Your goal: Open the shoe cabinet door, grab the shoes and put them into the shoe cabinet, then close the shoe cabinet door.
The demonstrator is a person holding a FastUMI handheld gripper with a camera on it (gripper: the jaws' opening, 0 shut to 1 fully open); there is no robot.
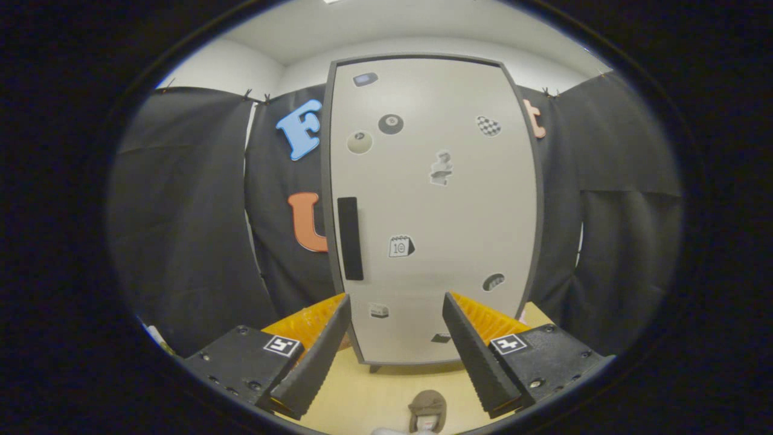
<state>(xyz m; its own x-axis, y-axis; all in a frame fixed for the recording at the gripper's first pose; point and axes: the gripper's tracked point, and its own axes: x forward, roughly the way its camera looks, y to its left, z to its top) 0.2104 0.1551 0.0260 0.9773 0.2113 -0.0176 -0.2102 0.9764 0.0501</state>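
The black handle (350, 238) sits on the left edge of the closed shoe cabinet door (432, 211), beyond the fingers. Between them, on the table (362, 396), lies what seems a brown shoe (427, 406). The gripper (395, 317) gapes wide, holding nothing.

Handheld gripper (395, 305) held level, pointing straight forward, its 2 fingers spread wide apart, nothing between them. Ribbed inner faces of the fingers (317, 356) angle toward each other. Each finger base carries 1 square marker.
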